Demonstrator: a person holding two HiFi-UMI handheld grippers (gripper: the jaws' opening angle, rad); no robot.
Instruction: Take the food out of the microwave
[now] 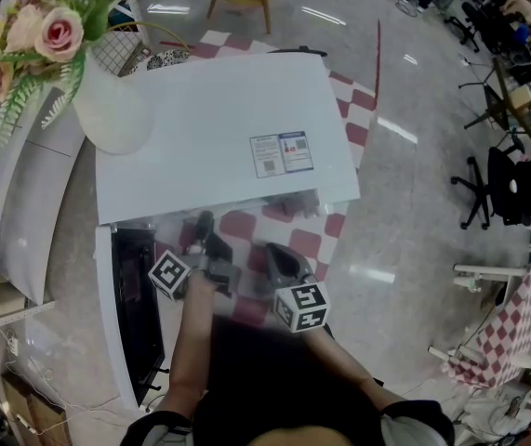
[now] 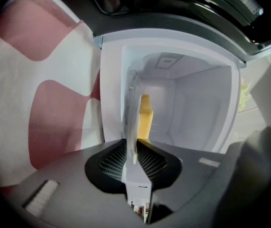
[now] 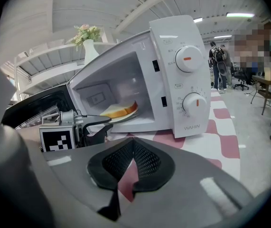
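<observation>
The white microwave point(image 3: 182, 80) stands with its door point(image 3: 35, 108) swung open to the left. Inside, a white plate point(image 3: 126, 116) carries a slice of yellow bread point(image 3: 118, 109). My left gripper point(image 3: 99, 124) reaches into the opening at the plate's near rim. In the left gripper view the plate point(image 2: 131, 122) runs edge-on between the pads of the left gripper point(image 2: 131, 147), with the bread point(image 2: 145, 118) beyond; the pads press on the rim. My right gripper point(image 3: 134, 148) hangs back in front of the microwave, shut with nothing in it. From the head view the microwave's top point(image 1: 209, 137) hides the plate.
A white vase of pink flowers point(image 1: 107, 100) stands on the microwave's top at its left. The table wears a red-and-white checked cloth point(image 1: 293, 240). The open door point(image 1: 130, 314) juts out on the left. Office chairs point(image 1: 516, 184) and people point(image 3: 218, 65) are far off.
</observation>
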